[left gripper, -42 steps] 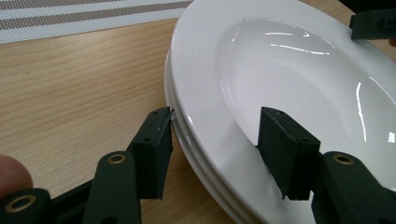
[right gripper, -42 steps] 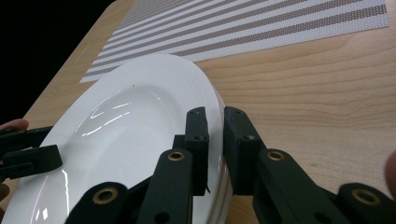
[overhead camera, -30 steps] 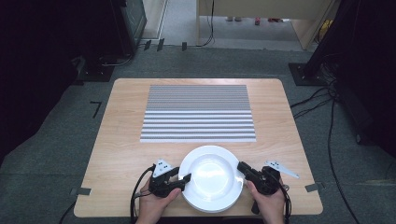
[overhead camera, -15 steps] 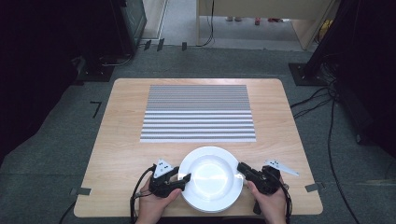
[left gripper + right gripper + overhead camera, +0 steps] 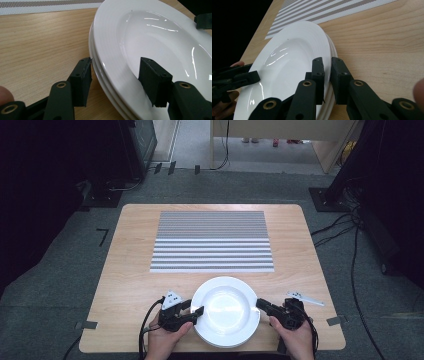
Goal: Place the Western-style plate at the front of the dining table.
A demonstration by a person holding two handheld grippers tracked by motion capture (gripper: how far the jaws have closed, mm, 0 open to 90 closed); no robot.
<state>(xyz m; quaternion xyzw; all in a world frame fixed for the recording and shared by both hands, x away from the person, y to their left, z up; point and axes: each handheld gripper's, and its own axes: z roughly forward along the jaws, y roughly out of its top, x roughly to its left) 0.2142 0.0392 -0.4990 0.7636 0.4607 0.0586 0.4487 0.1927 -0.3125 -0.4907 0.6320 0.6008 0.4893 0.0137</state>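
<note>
A stack of white deep plates sits near the front edge of the wooden table. My left gripper is at the stack's left rim. In the left gripper view it is open, one jaw outside the rim and the other over the top plate. My right gripper is at the right rim. In the right gripper view it is shut on the edge of the top plate, with its jaws close together.
A grey-and-white striped placemat lies flat across the middle and far part of the table. Bare wood flanks the plates. Cables and dark stands sit on the floor around the table.
</note>
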